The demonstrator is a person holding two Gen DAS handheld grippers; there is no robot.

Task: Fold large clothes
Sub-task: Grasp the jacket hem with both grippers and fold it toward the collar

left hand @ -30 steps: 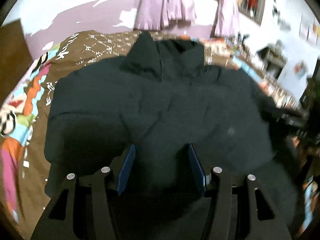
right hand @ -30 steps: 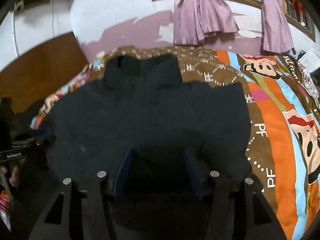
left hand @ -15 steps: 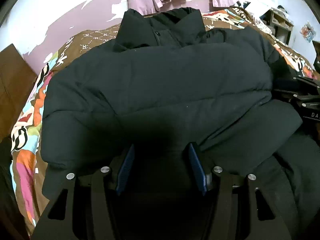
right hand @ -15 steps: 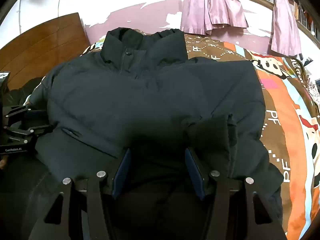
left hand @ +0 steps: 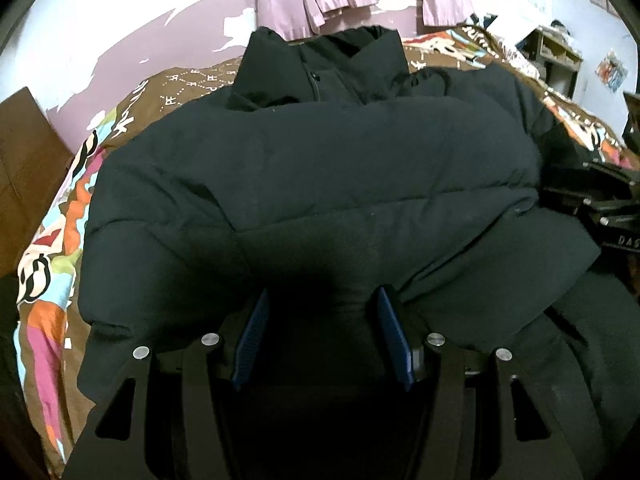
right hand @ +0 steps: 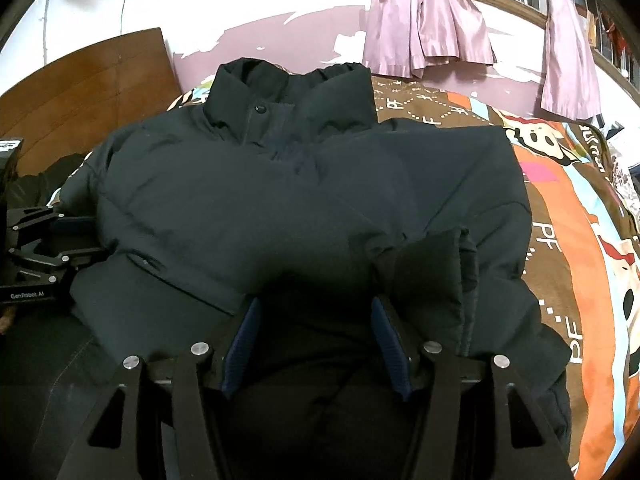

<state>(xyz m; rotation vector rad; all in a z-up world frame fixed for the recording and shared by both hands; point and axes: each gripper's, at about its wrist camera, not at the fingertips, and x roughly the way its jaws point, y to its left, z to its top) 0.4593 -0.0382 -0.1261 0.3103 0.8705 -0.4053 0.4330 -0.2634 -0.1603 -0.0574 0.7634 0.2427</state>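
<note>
A dark puffer jacket (left hand: 320,168) lies on the bed with its collar at the far end; it also shows in the right wrist view (right hand: 304,208). Its sleeves are folded across the front. My left gripper (left hand: 322,312) has its jaws spread wide with the jacket's near hem bunched between them. My right gripper (right hand: 316,320) is likewise open, jaws apart around the near hem, with a folded sleeve cuff (right hand: 444,276) just right of it. Each gripper appears in the other's view, the right one (left hand: 600,208) and the left one (right hand: 44,248).
The bed has a brown and bright patterned cover (right hand: 568,240). A wooden headboard (right hand: 88,76) stands at the left. Pink curtains (right hand: 428,20) hang on the far wall. Shelves (left hand: 556,52) stand at the far right.
Both grippers have moved lower and nearer the jacket, which now fills more of each view. The sleeves now lie folded across the front. The jaws stay apart.
</note>
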